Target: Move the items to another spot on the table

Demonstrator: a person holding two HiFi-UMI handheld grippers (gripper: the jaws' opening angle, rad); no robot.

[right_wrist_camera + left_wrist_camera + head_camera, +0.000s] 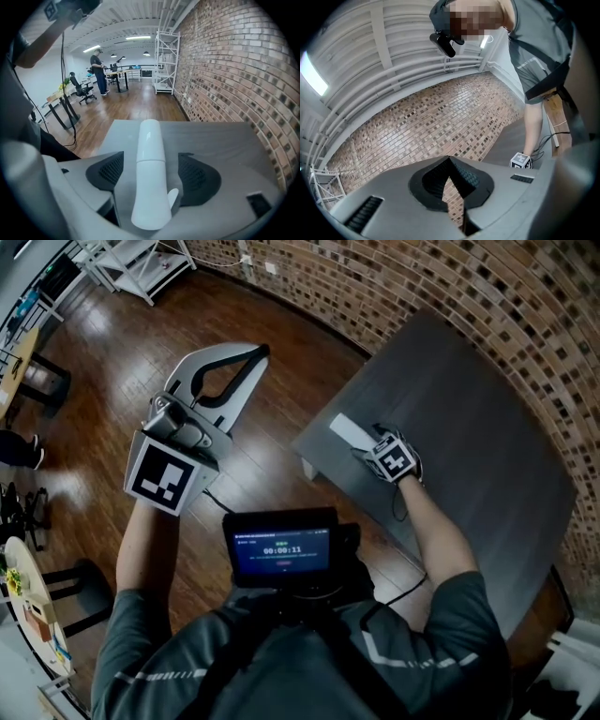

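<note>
A white bottle-shaped item (pixel 349 430) lies on its side near the left corner of the dark grey table (pixel 469 427). My right gripper (pixel 361 439) rests low over the table with the item between its jaws. In the right gripper view the white item (pixel 151 173) runs lengthwise between the black pads (pixel 108 172), with a gap of table showing on each side, so the right gripper (pixel 151 157) is open. My left gripper (pixel 255 351) is held up over the wooden floor, left of the table. Its fingertips meet, and the left gripper (pixel 449 161) holds nothing.
The table's corner and left edge (pixel 309 451) lie just beyond the white item. A brick wall (pixel 450 296) runs behind the table. A white shelf rack (pixel 166 61) stands by the wall, and a person (pixel 98 70) stands far off among desks. A small screen (pixel 281 549) sits at my chest.
</note>
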